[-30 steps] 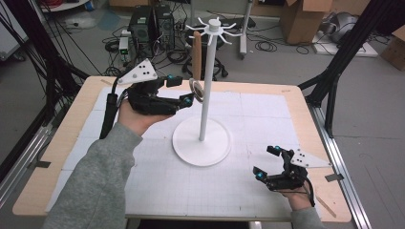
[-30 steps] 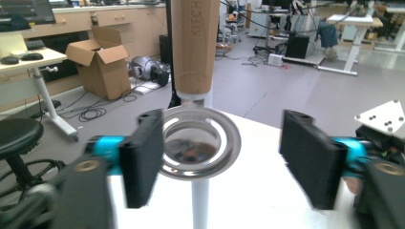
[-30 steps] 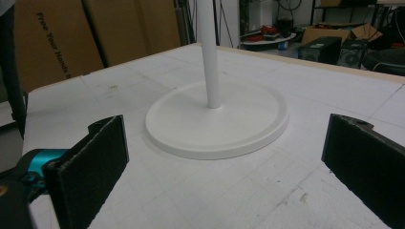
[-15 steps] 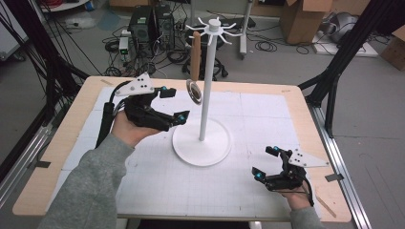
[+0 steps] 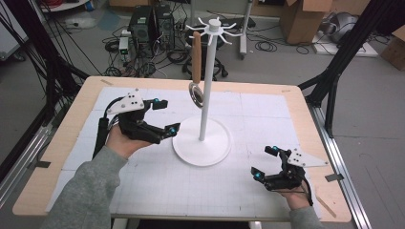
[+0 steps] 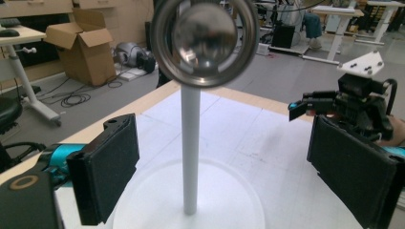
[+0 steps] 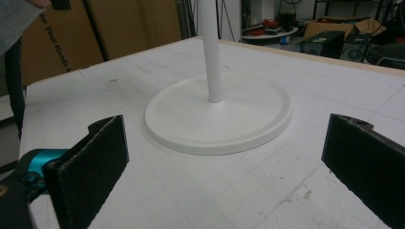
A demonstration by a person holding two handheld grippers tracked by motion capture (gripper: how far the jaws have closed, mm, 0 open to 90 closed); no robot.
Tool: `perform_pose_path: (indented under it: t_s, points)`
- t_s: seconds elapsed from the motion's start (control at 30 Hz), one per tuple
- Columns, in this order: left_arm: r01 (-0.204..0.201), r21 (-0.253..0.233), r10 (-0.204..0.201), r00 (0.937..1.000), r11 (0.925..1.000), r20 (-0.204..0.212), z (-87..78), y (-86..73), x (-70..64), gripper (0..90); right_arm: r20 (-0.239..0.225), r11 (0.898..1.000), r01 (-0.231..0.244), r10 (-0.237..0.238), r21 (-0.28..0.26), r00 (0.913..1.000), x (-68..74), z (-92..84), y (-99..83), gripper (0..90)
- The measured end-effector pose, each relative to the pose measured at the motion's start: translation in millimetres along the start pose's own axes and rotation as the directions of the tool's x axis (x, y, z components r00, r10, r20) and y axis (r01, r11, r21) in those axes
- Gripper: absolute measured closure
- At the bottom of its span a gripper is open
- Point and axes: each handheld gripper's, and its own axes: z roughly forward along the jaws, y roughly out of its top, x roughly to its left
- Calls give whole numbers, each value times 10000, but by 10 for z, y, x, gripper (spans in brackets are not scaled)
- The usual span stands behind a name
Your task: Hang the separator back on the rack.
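In the right gripper view, the right gripper [image 7: 224,176] shows its two black jaws at seven and four o'clock, set wide apart with bare table [image 7: 200,191] between them. Toward twelve o'clock stands the white stand [image 7: 217,112], its pole rising from a round base.

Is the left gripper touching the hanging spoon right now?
Apart. In the left gripper view the spoon hangs above and beyond the open jaws; in the high view the left gripper sits below and left of it.

Cardboard boxes [image 5: 305,19], computer towers [image 5: 153,24] (floor)
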Motion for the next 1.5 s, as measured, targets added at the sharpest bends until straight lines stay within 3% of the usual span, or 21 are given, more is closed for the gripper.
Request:
perform_pose_path:
  t_s: [0.07, 0.13, 0.23, 0.53, 0.73, 0.8, 1.23, 1.4, 1.5]
  points:
    - [83, 78, -82, 9999, 9999, -83, -18, -78, 19, 100, -3, 10000, 51, -51, 26, 10000, -5, 9, 0, 10]
    - [31, 138, -25, 9990, 9999, -437, -40, -144, 30, 96, -30, 10000, 10, -9, 60, 10000, -2, 16, 1, 10]
    - [233, -41, -234, 9989, 9997, -400, -80, -237, 55, 90, -21, 10000, 75, -75, 41, 10000, -6, 31, 3, 10]
    - [257, -101, -262, 9984, 9996, -507, -177, -428, 86, 64, -13, 9998, 168, -168, 129, 9999, -10, 43, 4, 10]
    - [446, 69, -439, 9957, 9990, -811, -228, -597, 108, 59, 6, 9999, 89, -89, 90, 10000, -22, 27, 1, 10]
    - [477, 343, -444, 9949, 9983, -907, -242, -635, 112, 19, -15, 9999, 94, -94, 71, 10000, -19, 26, 2, 10]
    - [387, -243, -411, 9934, 9990, -1072, -448, -847, 97, 17, -4, 9998, 137, -137, -161, 9999, -25, 11, 19, 10]
    - [397, -150, -412, 9919, 9991, -1201, -511, -909, 105, 17, 21, 9997, 90, -90, -219, 10000, -27, 3, 25, 10]
    - [185, -452, -247, 9899, 9988, -1393, -557, -943, 87, 17, 59, 9995, 139, -138, -277, 9999, -28, 0, 32, 10]
